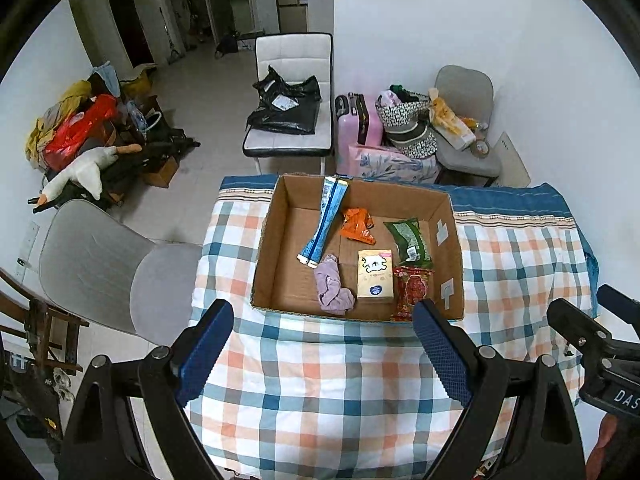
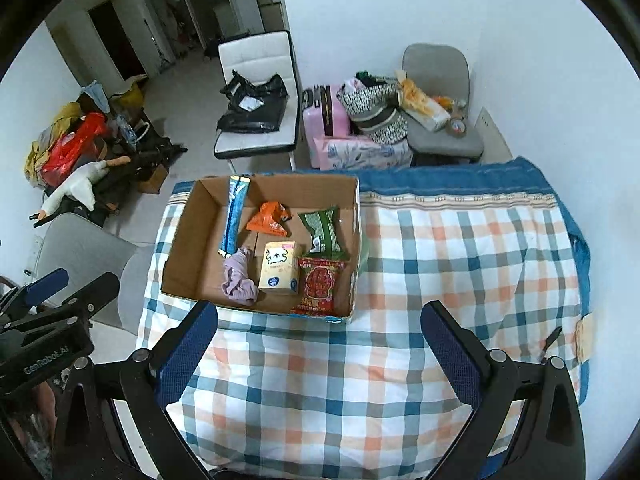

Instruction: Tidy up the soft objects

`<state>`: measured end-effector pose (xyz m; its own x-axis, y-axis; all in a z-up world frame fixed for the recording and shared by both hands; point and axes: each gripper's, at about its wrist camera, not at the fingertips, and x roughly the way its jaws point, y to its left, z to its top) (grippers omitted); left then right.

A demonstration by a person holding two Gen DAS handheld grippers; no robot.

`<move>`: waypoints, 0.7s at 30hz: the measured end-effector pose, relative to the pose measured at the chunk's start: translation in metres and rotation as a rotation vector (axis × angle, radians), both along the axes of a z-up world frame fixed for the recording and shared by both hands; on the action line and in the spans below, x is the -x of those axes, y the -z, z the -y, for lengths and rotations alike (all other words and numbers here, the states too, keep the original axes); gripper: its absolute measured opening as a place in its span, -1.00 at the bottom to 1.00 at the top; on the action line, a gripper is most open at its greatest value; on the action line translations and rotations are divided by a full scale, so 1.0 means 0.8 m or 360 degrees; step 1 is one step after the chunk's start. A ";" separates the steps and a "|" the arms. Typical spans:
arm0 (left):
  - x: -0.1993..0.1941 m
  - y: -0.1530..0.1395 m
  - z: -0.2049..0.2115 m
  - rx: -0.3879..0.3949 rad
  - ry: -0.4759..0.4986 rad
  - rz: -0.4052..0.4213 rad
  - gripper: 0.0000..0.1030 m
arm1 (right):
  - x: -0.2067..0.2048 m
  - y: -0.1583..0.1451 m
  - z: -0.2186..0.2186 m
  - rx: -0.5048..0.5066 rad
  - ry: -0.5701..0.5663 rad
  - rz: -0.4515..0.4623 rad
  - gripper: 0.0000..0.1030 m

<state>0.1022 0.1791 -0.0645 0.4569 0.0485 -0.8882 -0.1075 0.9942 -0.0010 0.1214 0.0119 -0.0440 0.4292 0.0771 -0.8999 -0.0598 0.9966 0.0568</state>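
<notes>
A cardboard box [image 1: 264,240] sits on a worktop [image 1: 320,380] covered in checked cloth; the sorting looks finished or nearly so, since no loose item lies on the cloth outside it; inside lie a blue packet [image 1: 326,220], an orange wrapper [image 1: 358,226], a green packet [image 1: 408,238], a pale tissue pack [image 1: 375,276], a red packet [image 1: 412,290] and a crumpled purple cloth [image 1: 332,290]; the left gripper [image 1: 324,360] and right gripper [image 2: 320,360] hover before the box, jaws spread wide, holding nothing.
</notes>
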 end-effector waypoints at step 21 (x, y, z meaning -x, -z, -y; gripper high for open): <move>0.030 -0.029 0.012 -0.0020 -0.0018 0.0081 0.79 | 0.018 -0.043 -0.001 0.0030 0.0001 0.0091 1.00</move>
<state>0.0785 0.1693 -0.0414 0.5007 0.0650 -0.8632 -0.1190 0.9929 0.0058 0.1068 0.0125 -0.0096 0.4801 0.0601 -0.8752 -0.0618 0.9975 0.0346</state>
